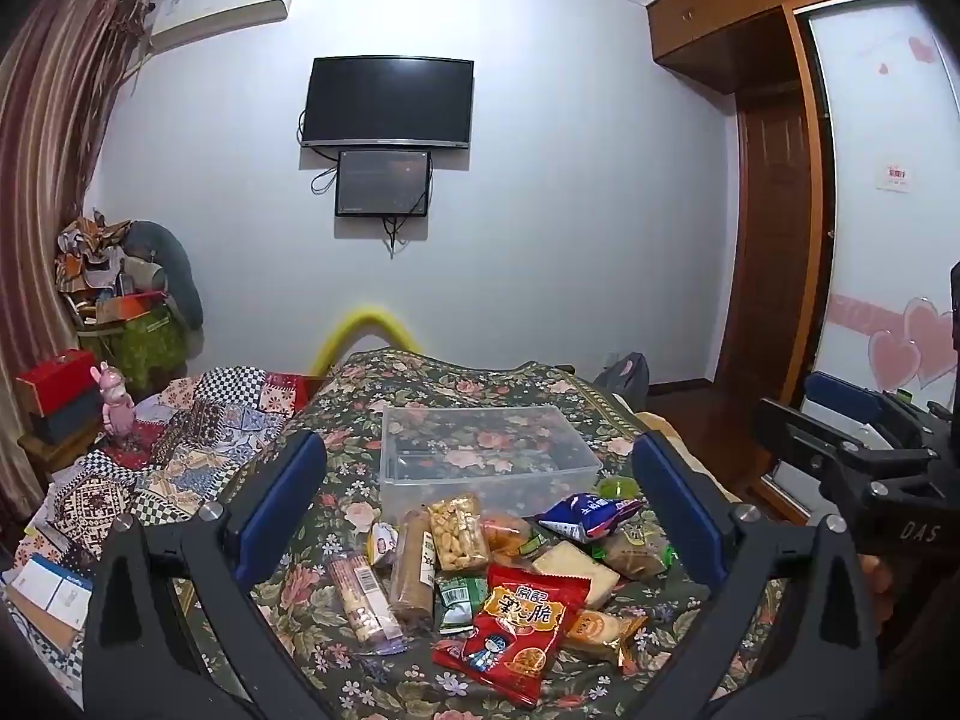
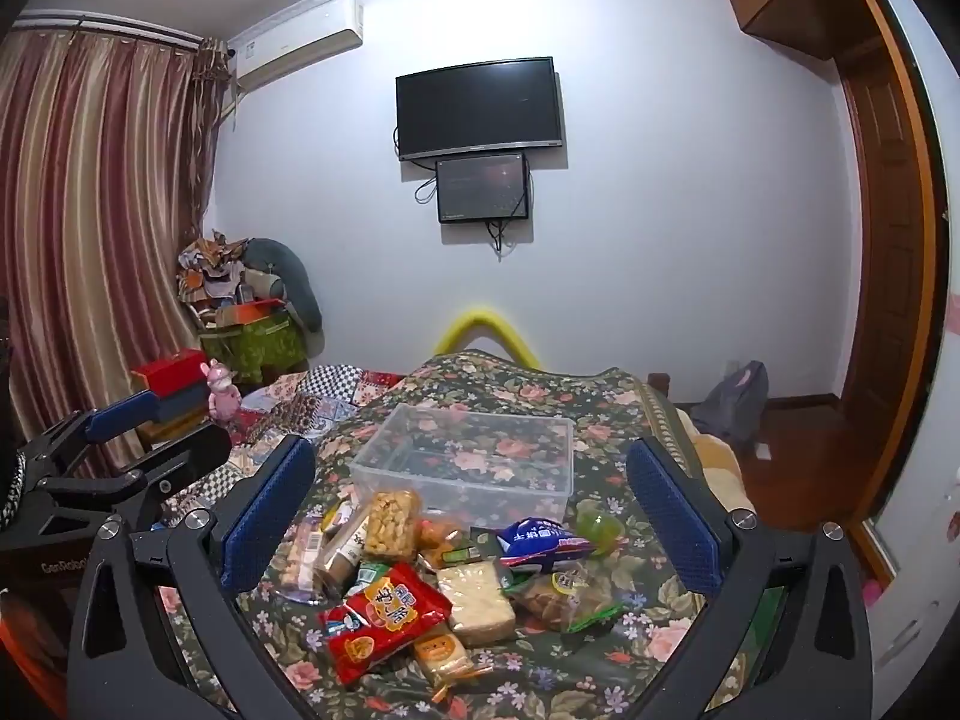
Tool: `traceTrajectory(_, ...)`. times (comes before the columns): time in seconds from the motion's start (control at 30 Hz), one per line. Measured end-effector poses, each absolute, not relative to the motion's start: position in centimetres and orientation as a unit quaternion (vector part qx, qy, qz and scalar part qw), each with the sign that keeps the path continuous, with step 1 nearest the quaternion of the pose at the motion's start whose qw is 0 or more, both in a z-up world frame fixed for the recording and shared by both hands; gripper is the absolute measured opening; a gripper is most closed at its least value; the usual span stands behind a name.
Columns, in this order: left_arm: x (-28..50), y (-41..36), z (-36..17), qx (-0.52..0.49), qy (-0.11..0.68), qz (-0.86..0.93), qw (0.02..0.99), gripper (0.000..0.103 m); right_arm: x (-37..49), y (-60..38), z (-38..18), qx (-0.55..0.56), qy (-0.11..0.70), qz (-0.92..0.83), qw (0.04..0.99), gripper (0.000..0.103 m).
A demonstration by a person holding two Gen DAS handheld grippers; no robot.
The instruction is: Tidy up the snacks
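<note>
This is a bedroom in a home. A bed (image 1: 372,396) under a flowered cover fills the middle, with a television (image 1: 387,102) mounted on the white wall beyond it and an air conditioner (image 1: 222,6) high up near the striped curtains (image 1: 54,138). A wooden wardrobe (image 1: 774,180) and door stand at the right, and piled household clutter (image 1: 114,276) fills the far corner.

Bedspread (image 1: 384,420) dark green, pink and cream floral print. Storage box (image 1: 489,447) clear, colourless. Big snack packet (image 1: 519,630) red, yellow lettering, cartoon figure. Crumpled packet (image 1: 585,513) blue and white. Peanut bag (image 1: 459,531) transparent, tan contents. Jelly cup (image 1: 615,487) lime green. Left claw (image 1: 480,501) pads blue, frame black; right claw (image 2: 471,510) likewise. Patchwork quilt (image 1: 198,444) checkered black-white, blue, red. Curtain (image 2: 90,240) maroon and beige stripes.
</note>
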State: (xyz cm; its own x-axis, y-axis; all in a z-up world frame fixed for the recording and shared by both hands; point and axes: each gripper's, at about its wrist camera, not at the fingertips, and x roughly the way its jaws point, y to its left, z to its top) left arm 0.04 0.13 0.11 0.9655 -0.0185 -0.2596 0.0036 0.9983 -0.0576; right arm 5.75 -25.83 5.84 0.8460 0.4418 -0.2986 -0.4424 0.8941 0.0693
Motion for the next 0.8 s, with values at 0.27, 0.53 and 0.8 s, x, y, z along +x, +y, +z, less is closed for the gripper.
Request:
traceTrajectory(0.27, -0.15, 0.15, 0.1, -0.028, 0.129, -0.005, 0.991, 0.103, 5.82, -25.97, 5.86, 0.002, 0.155, 0.228, 0.961, 0.103)
traceTrajectory(0.53, -0.16, -0.01, 0.09, -0.025, 0.128, -0.004, 0.991, 0.103, 5.88, -26.23, 5.87, 0.005, 0.153, 0.229, 0.961, 0.103)
traceTrajectory(0.8, -0.2, 0.01, 0.15, -0.025, 0.128, -0.004, 0.991, 0.103, 5.79, -26.19, 5.92, 0.005, 0.153, 0.229, 0.961, 0.103)
